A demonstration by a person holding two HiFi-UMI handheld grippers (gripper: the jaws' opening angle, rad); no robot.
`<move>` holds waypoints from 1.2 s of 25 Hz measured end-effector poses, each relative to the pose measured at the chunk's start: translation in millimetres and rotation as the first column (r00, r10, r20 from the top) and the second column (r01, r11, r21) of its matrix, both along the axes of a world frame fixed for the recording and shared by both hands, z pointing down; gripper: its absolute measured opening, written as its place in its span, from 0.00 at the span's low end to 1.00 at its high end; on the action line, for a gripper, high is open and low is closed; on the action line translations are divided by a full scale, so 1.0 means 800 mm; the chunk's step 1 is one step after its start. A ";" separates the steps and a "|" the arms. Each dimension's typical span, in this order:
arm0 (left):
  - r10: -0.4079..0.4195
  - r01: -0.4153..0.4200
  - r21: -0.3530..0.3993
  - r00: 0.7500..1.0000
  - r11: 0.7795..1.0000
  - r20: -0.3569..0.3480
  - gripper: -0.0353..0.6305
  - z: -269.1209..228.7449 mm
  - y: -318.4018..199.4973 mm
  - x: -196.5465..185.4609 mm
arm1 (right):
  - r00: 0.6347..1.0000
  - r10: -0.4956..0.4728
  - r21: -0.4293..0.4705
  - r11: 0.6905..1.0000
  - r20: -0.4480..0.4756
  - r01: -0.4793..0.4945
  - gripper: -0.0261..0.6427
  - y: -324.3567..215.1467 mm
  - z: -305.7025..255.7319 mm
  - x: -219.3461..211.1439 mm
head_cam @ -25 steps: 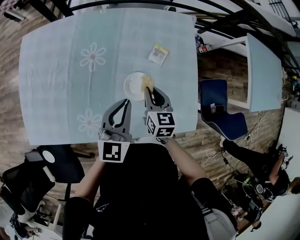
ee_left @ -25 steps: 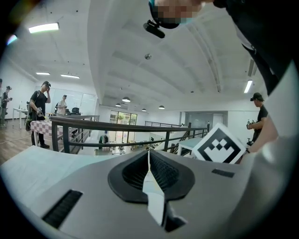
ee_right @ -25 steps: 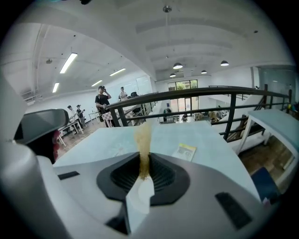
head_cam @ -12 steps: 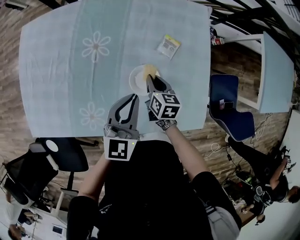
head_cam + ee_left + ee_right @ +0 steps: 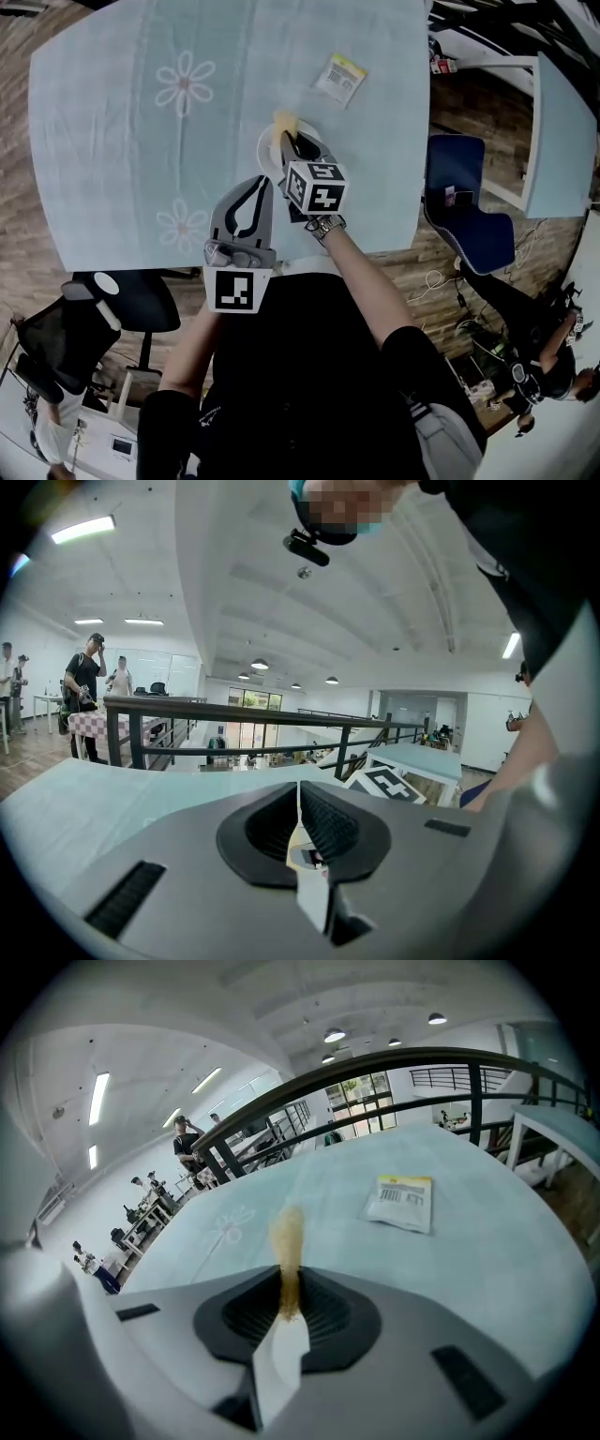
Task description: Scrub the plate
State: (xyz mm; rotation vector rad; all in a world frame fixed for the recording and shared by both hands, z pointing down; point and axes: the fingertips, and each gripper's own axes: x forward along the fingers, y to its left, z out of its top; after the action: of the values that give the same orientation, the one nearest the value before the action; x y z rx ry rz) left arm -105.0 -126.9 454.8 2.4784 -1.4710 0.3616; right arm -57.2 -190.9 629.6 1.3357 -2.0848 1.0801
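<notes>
A small white plate (image 5: 265, 150) lies on the pale blue tablecloth (image 5: 122, 159), mostly hidden under my right gripper (image 5: 286, 141). That gripper is shut on a yellow sponge (image 5: 284, 122), which sticks out over the plate's far rim. In the right gripper view the sponge (image 5: 287, 1232) stands up thin between the shut jaws of the right gripper (image 5: 286, 1281), and the plate is hidden. My left gripper (image 5: 262, 183) hovers just short of the plate on its near side. In its own view the left gripper (image 5: 300, 797) is shut with nothing in it.
A small printed packet (image 5: 339, 78) lies on the cloth beyond the plate, to the right; the right gripper view shows the packet (image 5: 401, 1201) too. A blue chair (image 5: 461, 206) stands right of the table and a black chair (image 5: 122, 309) at its near left. People stand in the distance.
My right gripper has carried the sponge from the plate's right side to its far rim. The left gripper has kept its place near the table's front edge.
</notes>
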 end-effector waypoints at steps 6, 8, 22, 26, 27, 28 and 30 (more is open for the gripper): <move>-0.054 0.053 -0.024 0.998 0.998 -0.041 0.09 0.003 -0.006 -0.006 | 1.000 -0.013 -0.033 0.999 -0.012 0.013 0.12 -0.008 0.017 -0.005; -0.050 0.050 -0.016 0.998 0.999 -0.036 0.09 0.004 -0.009 -0.006 | 1.000 -0.007 -0.041 0.999 -0.016 0.006 0.12 -0.011 0.023 -0.001; -0.008 0.008 -0.019 1.000 1.000 -0.011 0.09 0.009 0.001 0.010 | 0.997 0.039 -0.045 0.998 -0.072 -0.042 0.12 -0.009 0.034 0.027; 0.006 -0.006 -0.002 1.000 1.000 -0.006 0.09 0.004 0.002 0.013 | 0.995 0.057 -0.042 0.997 -0.085 -0.061 0.12 -0.008 0.034 0.040; 0.012 -0.012 0.002 1.000 1.000 -0.001 0.09 0.003 0.001 0.014 | 0.994 0.062 -0.042 0.997 -0.087 -0.066 0.12 -0.008 0.034 0.044; 0.012 -0.012 0.003 1.000 1.000 -0.003 0.09 0.001 0.001 0.015 | 0.994 0.066 -0.043 0.997 -0.090 -0.070 0.12 -0.008 0.033 0.047; 0.009 -0.009 -0.001 1.000 1.000 -0.008 0.09 0.000 0.001 0.016 | 0.993 0.071 -0.042 0.996 -0.096 -0.076 0.12 -0.009 0.033 0.054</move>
State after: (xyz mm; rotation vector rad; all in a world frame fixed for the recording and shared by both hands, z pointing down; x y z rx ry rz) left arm -92.1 -126.3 454.8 2.4834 -1.4570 0.3533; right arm -14.0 -197.7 656.0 1.4230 -1.9452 1.0665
